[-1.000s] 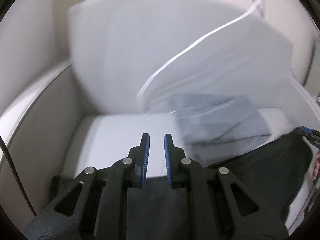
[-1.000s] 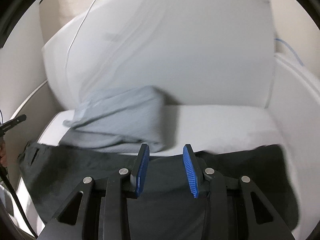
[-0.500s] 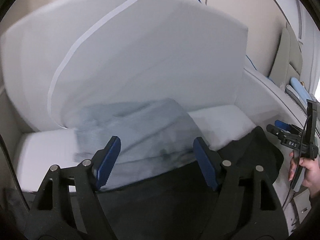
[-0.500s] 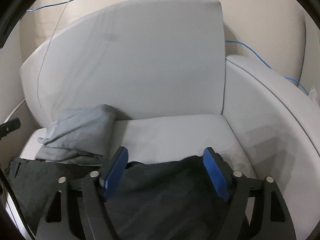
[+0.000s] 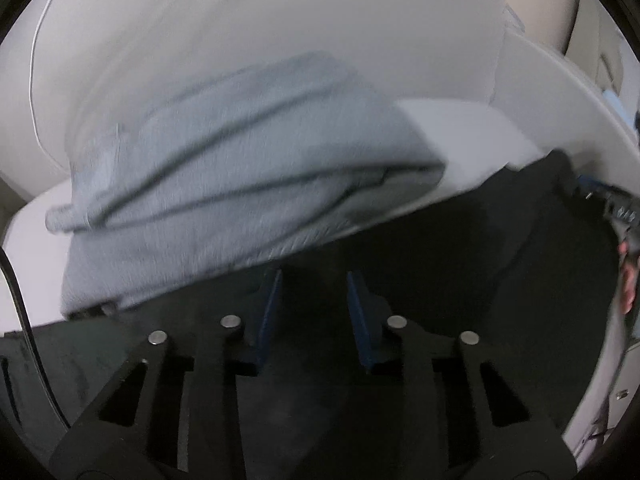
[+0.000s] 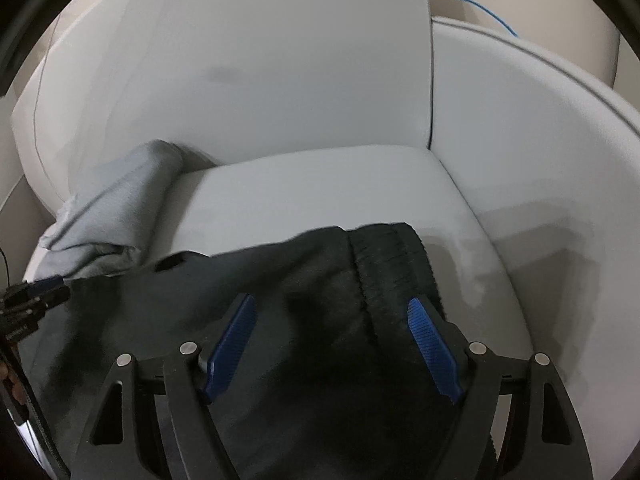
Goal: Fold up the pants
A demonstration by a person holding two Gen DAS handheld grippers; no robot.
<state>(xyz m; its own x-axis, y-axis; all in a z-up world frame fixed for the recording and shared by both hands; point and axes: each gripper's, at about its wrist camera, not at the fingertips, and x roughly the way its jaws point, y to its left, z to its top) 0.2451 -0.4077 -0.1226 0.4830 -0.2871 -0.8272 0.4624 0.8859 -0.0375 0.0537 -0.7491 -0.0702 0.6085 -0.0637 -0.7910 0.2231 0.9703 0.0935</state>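
the right gripper (image 6: 332, 344) hovers wide open over the black pants (image 6: 280, 312), which lie along the seat's (image 6: 320, 192) front edge, long axis left to right, waistband (image 6: 392, 264) at the right. the left gripper (image 5: 314, 312), jaws just narrowed with a gap remaining, grips nothing. behind lies a folded grey garment (image 5: 224, 184); bare cushion beside it.
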